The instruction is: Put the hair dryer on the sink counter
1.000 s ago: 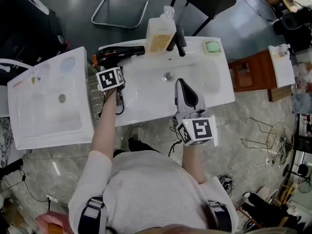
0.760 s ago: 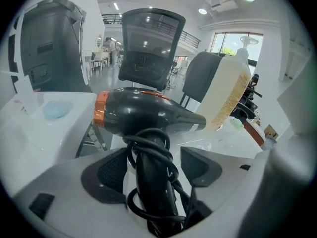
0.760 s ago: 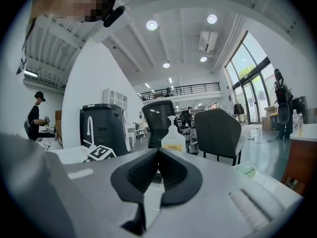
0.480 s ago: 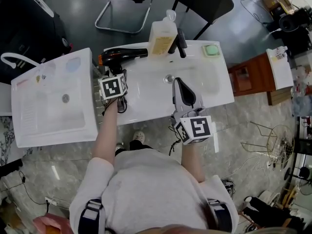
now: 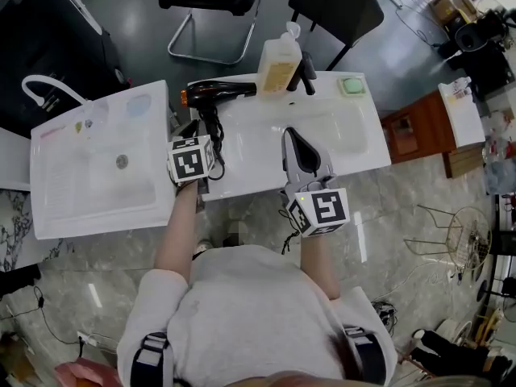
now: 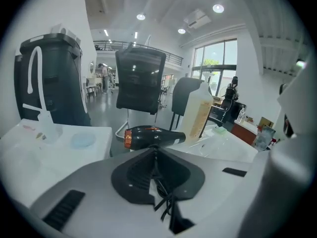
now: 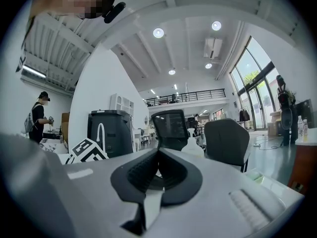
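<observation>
"Black dryer [image 5: 224, 91], where is it?"
"On the counter [image 5: 250, 158], just ahead of the left gripper [image 6: 156, 150]. It lies sideways across that gripper's way, orange end to the left."
"What does that gripper hold?"
"Its jaws have just closed, and the cord [image 6: 162, 197] is pinched between them."
"And the right gripper [image 7: 158, 151]?"
"Closed on nothing, and farther from the dryer."
</observation>
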The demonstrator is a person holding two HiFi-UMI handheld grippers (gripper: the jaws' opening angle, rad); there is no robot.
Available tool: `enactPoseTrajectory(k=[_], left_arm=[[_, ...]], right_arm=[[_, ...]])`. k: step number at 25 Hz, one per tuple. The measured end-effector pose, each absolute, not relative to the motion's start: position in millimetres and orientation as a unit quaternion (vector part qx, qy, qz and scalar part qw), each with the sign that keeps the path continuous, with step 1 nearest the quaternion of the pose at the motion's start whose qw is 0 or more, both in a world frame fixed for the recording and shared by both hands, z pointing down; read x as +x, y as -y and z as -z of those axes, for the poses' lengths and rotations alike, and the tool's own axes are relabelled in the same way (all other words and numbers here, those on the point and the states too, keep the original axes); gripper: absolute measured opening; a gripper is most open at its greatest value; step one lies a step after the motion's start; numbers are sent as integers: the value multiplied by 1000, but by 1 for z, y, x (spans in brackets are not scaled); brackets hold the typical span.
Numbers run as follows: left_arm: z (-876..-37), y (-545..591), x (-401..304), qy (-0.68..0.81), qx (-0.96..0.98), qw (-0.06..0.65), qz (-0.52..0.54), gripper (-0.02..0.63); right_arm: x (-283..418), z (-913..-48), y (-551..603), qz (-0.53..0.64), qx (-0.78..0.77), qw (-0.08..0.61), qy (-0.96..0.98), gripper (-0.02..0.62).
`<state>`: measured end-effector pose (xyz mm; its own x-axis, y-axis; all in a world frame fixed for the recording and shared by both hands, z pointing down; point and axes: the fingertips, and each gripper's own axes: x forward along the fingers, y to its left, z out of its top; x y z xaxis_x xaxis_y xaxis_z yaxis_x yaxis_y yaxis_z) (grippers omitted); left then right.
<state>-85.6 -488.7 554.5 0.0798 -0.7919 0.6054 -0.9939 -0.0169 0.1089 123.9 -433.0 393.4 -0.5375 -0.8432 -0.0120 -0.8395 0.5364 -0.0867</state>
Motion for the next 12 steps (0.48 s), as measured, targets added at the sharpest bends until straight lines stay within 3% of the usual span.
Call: enactPoseTrajectory(k=[12], left_arm=[[-471,431,-101,634,740,186,-126,11]], right_arm=[[92,-370,383,11,-492,25,-870,11]])
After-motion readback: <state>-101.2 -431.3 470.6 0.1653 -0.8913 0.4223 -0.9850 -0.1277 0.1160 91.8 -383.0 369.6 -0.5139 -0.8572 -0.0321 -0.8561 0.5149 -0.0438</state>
